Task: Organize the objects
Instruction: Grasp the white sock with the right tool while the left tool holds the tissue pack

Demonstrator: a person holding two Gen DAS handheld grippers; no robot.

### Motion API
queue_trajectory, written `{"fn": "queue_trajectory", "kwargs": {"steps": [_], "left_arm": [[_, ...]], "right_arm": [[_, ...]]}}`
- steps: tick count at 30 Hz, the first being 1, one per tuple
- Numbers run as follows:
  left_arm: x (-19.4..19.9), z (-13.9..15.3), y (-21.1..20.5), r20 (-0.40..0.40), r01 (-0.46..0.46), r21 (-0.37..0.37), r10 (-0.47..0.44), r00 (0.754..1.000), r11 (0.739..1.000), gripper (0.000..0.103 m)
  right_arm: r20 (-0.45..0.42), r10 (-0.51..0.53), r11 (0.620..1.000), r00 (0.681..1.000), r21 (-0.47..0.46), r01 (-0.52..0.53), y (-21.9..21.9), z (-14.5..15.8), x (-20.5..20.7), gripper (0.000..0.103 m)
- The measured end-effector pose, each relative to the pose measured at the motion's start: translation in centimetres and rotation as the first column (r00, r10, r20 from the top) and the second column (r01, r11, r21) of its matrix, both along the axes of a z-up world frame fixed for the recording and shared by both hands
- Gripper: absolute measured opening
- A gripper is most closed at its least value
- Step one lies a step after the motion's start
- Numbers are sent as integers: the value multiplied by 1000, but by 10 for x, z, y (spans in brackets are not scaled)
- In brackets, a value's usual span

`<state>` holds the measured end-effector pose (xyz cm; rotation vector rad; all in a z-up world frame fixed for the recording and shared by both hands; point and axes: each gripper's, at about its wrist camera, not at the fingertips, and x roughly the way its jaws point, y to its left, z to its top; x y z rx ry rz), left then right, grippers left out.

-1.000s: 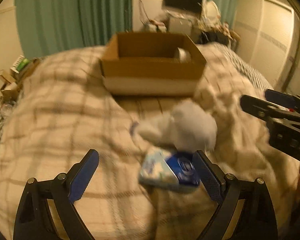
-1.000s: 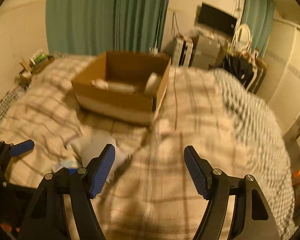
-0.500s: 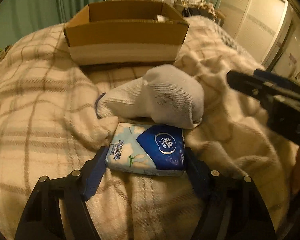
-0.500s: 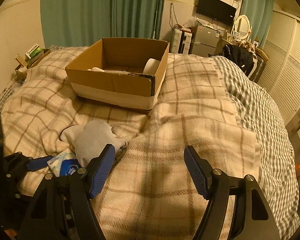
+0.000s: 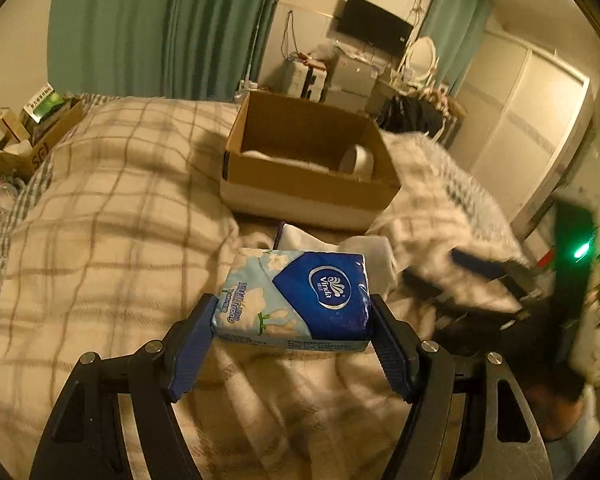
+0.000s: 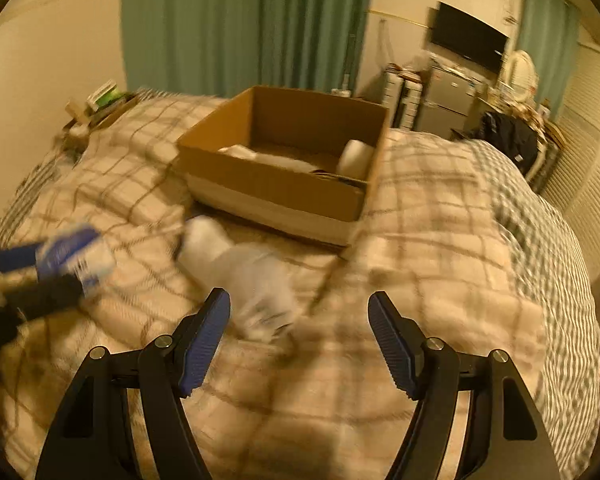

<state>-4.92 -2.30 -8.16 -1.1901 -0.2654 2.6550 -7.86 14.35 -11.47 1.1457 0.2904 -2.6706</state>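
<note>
My left gripper (image 5: pixel 294 312) is shut on a blue and white tissue pack (image 5: pixel 296 296) and holds it above the plaid blanket; the pack also shows blurred at the left of the right wrist view (image 6: pixel 74 256). An open cardboard box (image 5: pixel 304 188) sits ahead on the bed with a white roll (image 5: pixel 358 158) and white cloth inside; it also shows in the right wrist view (image 6: pixel 280 192). A white sock (image 6: pixel 244 272) lies on the blanket in front of the box, just ahead of my right gripper (image 6: pixel 300 320), which is open and empty.
The bed is covered by a rumpled plaid blanket (image 6: pixel 440 240). A small box of clutter (image 5: pixel 28 136) stands at the far left bedside. Green curtains, a TV and shelves line the far wall. My right gripper shows blurred at the right of the left wrist view (image 5: pixel 484 280).
My left gripper closed on the tissue pack and lifted it off the blanket. My right gripper moved left, toward the white sock.
</note>
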Motion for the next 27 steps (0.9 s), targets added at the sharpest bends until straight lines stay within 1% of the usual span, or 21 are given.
{"fn": "queue_trajectory", "kwargs": {"steps": [2,4,6,8,10,11,14,17,19,21,23,26,27], "left_arm": [[-1,0,-6,4,0,21,0,1000,1000,76],[-3,-7,-7,19,4,7,-4,1000,1000,76],[-4,-18,-11,48,1,10,-2,999,1000,76],[-3,-26,-18,81,3,26,-5,997,1000,76],[0,-29,-24,105,5,64,-12,994,998,76],[1,-30,-25,111,13,71,-21,994,997,76],[9,-32,-20,119,46,45,-51,992,998,76],[19,-35,-15,128,60,19,-61,990,998,76],[26,-33,-15,138,64,17,-66,988,998,76],[34,-28,-17,136,66,29,-69,988,997,76],[40,-21,-21,122,50,24,-52,991,998,75],[44,-1,-26,66,26,10,-26,998,1000,75],[42,7,-26,36,14,-8,-14,999,1000,75]], "right_arm": [[27,41,999,999,18,-41,-12,-7,-7,73],[57,69,997,996,35,-71,-21,-15,-17,73],[76,62,996,995,53,-66,-25,-20,-26,73],[78,40,997,996,57,-44,-23,-21,-31,73],[84,21,999,996,25,-23,-14,-23,-32,73],[95,12,1000,995,6,-12,-9,-25,-31,73],[113,-11,1000,994,-10,12,-2,-31,-28,73],[96,-18,1000,995,-13,19,-1,-27,-24,73],[84,-22,1000,996,-11,23,-1,-25,-21,73],[79,-26,1000,997,-11,27,0,-23,-20,73],[69,-30,999,997,-18,31,2,-21,-17,73],[53,-37,999,998,-31,38,5,-15,-15,73],[52,-37,999,998,-32,38,6,-13,-16,73]]}}
